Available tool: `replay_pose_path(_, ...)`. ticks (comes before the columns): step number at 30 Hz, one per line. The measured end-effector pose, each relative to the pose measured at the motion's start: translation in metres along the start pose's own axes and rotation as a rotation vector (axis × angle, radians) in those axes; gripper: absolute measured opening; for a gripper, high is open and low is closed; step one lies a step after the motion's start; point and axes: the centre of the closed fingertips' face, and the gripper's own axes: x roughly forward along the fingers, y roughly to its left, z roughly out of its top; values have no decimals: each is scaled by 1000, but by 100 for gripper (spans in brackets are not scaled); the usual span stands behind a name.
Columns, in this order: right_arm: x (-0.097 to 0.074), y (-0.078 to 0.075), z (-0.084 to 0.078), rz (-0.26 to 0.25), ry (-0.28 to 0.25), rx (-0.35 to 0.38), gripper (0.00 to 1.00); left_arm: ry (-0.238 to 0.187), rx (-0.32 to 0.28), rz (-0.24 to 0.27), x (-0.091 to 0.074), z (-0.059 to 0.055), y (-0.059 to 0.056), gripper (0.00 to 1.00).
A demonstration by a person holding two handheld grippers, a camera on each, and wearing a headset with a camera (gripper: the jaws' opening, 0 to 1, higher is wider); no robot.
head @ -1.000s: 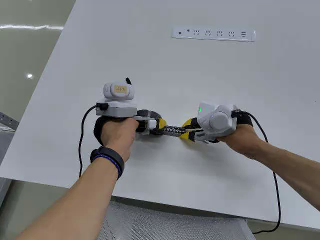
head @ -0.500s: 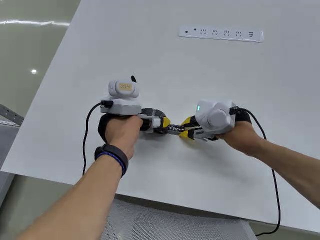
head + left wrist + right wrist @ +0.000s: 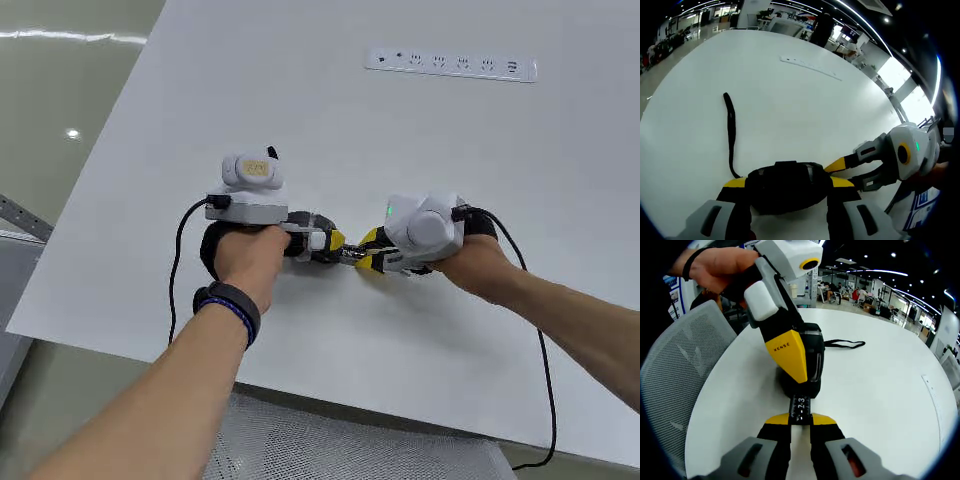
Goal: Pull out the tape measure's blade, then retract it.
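Head view: near the front edge of the white table (image 3: pixel 420 150), the left gripper (image 3: pixel 322 243) clamps the black tape measure case (image 3: pixel 318 221), and the right gripper (image 3: pixel 368 252) pinches the short exposed blade (image 3: pixel 351 255).
Left gripper view: jaws closed on the case; its wrist strap (image 3: pixel 730 130) trails away.
Right gripper view: jaws together on the blade at the "23" mark.

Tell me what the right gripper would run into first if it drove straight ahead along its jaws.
The tape measure's case, held by the left gripper. The right gripper is shut on the blade, which leads straight into the case; the gap looks short, though depth is uncertain.
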Motion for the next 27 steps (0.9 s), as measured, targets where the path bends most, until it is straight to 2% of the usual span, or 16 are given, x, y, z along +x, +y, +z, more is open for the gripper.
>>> replay_pose_path(7,8,0,5,20,18,-23,12,-1,-8,-1,-1,0,2,58)
replay_pose_path(15,9,0,7,30,25,-30,13,-10,-4,-5,-1,0,4,58)
replay_pose_path(18,6,-4,6,1,-14,0,14,-20,-35,-8,-1,2,5,58)
replay_pose_path(20,4,-9,7,-36,-23,-17,15,-28,-58,-9,-1,2,6,59)
replay_pose_path(23,3,-8,7,-33,-33,-12,17,-31,-49,-9,-1,2,5,59)
replay_pose_path(26,2,-13,8,-47,-44,-1,21,-31,-51,-10,-1,3,5,59)
replay_pose_path(27,2,-11,9,-37,-46,-3,21,-31,-51,-11,-1,2,5,59)
